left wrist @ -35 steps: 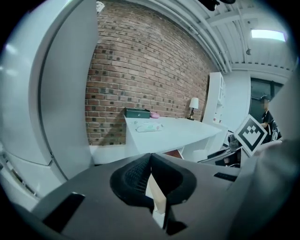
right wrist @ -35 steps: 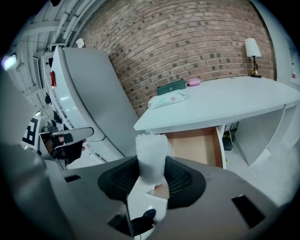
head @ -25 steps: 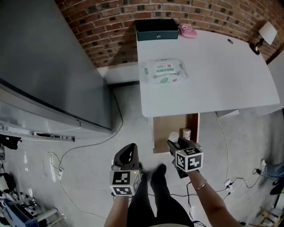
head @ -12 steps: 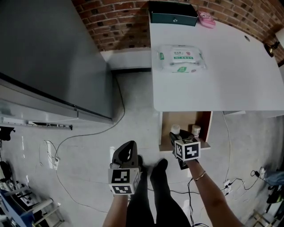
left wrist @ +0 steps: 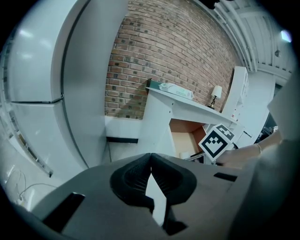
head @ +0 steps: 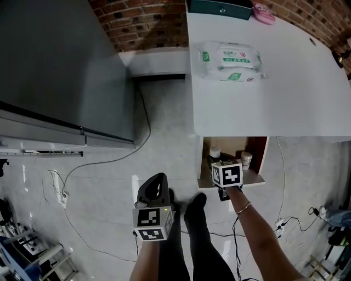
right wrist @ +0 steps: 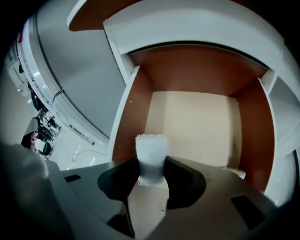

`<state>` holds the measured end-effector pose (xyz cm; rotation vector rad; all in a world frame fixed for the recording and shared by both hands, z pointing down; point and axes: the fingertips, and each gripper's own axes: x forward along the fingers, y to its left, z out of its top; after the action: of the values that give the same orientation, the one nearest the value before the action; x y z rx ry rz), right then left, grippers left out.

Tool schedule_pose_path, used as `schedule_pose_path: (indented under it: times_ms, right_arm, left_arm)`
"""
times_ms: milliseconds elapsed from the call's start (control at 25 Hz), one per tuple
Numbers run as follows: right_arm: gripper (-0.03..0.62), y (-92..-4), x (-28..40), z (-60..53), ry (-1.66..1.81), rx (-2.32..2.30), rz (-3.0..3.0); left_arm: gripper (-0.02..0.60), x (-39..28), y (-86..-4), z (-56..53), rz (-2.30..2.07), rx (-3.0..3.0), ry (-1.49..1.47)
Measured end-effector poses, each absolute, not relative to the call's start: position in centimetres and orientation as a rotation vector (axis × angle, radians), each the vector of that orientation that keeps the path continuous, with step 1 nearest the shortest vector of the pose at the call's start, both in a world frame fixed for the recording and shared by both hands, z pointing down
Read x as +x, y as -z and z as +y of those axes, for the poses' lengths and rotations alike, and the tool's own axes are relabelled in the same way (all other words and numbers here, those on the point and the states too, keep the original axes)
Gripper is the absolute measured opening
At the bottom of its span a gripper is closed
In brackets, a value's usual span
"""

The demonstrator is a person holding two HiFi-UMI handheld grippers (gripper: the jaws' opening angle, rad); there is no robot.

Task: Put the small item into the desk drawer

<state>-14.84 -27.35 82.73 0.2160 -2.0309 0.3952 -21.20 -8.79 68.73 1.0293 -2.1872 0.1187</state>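
Note:
The desk drawer (head: pixel 258 176) stands pulled out under the white desk (head: pixel 274 104), with brown walls and a pale floor (right wrist: pixel 192 122). My right gripper (head: pixel 217 162) reaches over the drawer's front left part and is shut on a small white cylindrical item (right wrist: pixel 151 157), which shows as a white cap (head: pixel 215 153) in the head view. A second small bottle (head: pixel 246 159) stands in the drawer at the right. My left gripper (head: pixel 154 191) hangs lower left over the floor, shut and empty; its jaws meet at the tip (left wrist: pixel 150 161).
On the desk lie a pack of wipes (head: pixel 230 55), a dark green box (head: pixel 219 6) and a pink item (head: pixel 264 13). A large grey cabinet (head: pixel 55 71) stands at the left. Cables (head: pixel 109 162) run over the floor. The person's legs (head: pixel 189 241) are below.
My right gripper has moved forward with the white item, from in front of the drawer to over its inside. The left gripper has barely moved.

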Motion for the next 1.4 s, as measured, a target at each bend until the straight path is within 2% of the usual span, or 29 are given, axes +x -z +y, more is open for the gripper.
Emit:
schedule_pose_path:
  times_ms: [800,1400]
  right_arm:
    - [0.172,-89.7,-16.5,-28.4,-0.424,0.248,-1.885]
    - [0.179,-90.0,-16.8,-28.3,-0.459,0.256,-1.887]
  left_arm:
    - [0.021,-23.6,-73.0,-9.0,-2.139,0.981,-0.07]
    - [0.021,-24.4,-73.1,-9.1,-2.126,0.994,-0.083]
